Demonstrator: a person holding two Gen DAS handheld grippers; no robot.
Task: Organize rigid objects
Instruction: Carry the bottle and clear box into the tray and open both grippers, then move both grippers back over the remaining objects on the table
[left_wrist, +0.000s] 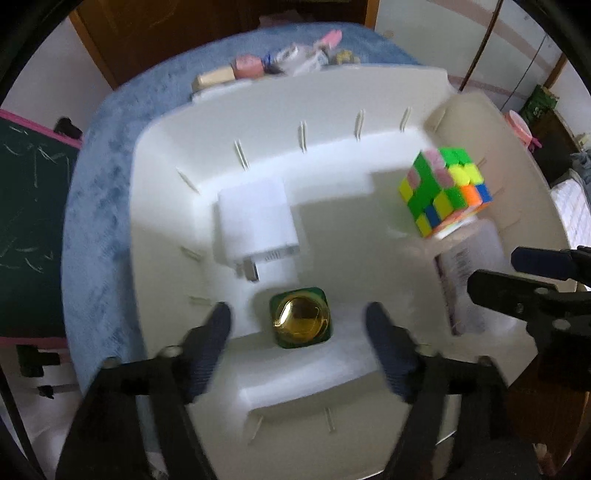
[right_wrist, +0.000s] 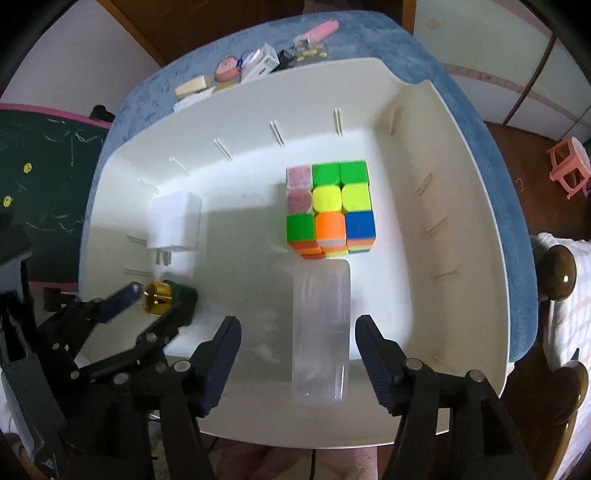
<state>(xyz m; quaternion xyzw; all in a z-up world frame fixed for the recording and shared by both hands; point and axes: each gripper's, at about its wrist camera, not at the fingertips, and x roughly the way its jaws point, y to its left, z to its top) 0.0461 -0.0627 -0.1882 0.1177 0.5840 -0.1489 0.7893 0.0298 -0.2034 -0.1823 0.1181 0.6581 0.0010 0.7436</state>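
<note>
Both grippers hang over the white bin (right_wrist: 436, 155), jaws apart, nothing clamped.

The left gripper (left_wrist: 297, 325) straddles the gold-capped green bottle (left_wrist: 300, 322) near the bin's left wall without touching it. The right gripper (right_wrist: 297, 334) straddles the clear plastic box (right_wrist: 321, 325) by the near edge, pads clear. The puzzle cube (right_wrist: 330, 210) stands just beyond the box; the white charger (right_wrist: 173, 221) lies by the left wall.

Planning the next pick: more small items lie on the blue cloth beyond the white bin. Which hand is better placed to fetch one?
Roughly even, perhaps right: both tongs, left and right, stand open and empty over the white bin.
</note>
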